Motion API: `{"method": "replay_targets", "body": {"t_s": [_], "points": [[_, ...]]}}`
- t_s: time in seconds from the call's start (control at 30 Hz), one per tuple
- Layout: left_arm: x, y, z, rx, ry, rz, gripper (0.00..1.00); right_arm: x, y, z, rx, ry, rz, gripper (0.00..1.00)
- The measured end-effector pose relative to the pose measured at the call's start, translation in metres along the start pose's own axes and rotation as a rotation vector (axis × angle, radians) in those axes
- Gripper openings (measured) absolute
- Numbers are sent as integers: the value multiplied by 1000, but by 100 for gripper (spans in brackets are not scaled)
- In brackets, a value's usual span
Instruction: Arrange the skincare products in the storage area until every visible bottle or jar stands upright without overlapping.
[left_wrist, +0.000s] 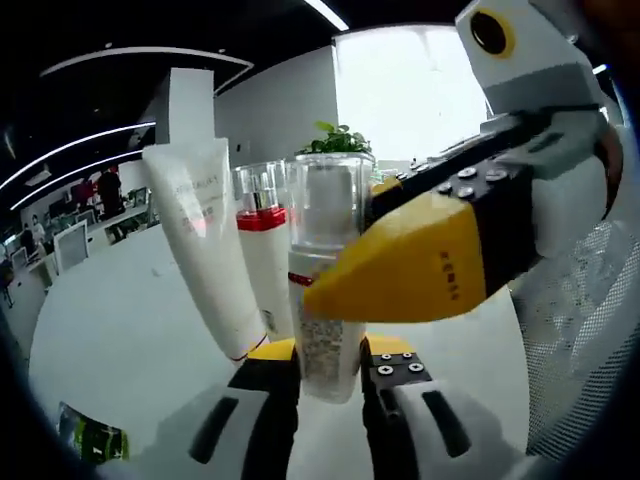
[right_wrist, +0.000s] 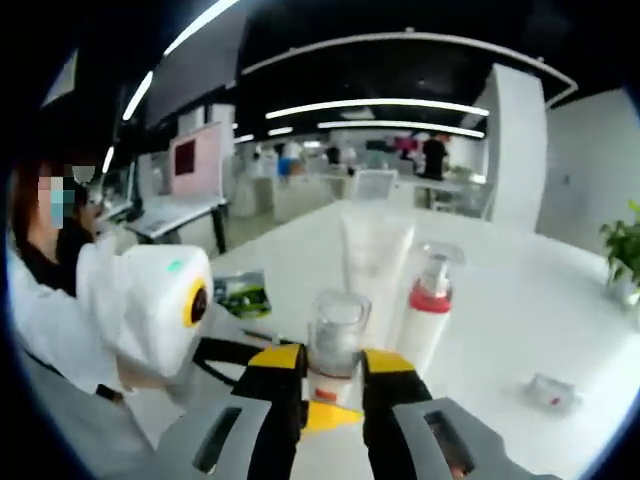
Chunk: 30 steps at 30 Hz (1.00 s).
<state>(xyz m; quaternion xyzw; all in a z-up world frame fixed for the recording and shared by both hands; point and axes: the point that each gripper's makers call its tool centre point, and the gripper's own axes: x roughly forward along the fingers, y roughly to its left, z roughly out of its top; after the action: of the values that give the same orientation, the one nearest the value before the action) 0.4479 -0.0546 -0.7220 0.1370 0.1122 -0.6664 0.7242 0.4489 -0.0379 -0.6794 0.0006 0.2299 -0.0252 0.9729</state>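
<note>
Left gripper view: a clear-capped bottle (left_wrist: 328, 290) is held upright between the closed jaws of the left gripper (left_wrist: 330, 375), while the right gripper (left_wrist: 430, 265) is clamped on its upper part, beside the white tube (left_wrist: 205, 240) and the red-collared pump bottle (left_wrist: 262, 250). The step in hand seems to be the standing of this bottle on the white table (left_wrist: 110, 330). Next, it should be lowered beside the others without touching them, and only then released.

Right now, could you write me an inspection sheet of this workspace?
Surface: white table, mostly bare.
Job's things: clear-capped bottle between both grippers' jaws; white tube and red-collared pump bottle upright behind it.
Clutter: green packet; small wrapped item.
Grippers: left gripper shut on the bottle's base; right gripper closing near its cap, grip unclear.
Cables: nothing seen.
Surroundings: open office, desks, ceiling light strips, potted plant.
</note>
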Motion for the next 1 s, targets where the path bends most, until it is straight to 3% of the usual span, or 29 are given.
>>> {"method": "replay_targets", "body": {"t_s": [0.13, 0.33, 0.67, 1.0], "points": [[3, 4, 1, 26, -10, 24, 26, 5, -1, -4, -1, 13, -24, 18], [10, 8, -9, -14, -14, 18, 26, 14, -4, -11, -8, 36, -69, 15], [19, 16, -25, 12, 23, 9, 27, 27, -4, -24, -26, 65, -94, 13], [17, 29, -34, 26, 66, 68, 32, 38, -4, -25, -29, 43, -113, 13]]}}
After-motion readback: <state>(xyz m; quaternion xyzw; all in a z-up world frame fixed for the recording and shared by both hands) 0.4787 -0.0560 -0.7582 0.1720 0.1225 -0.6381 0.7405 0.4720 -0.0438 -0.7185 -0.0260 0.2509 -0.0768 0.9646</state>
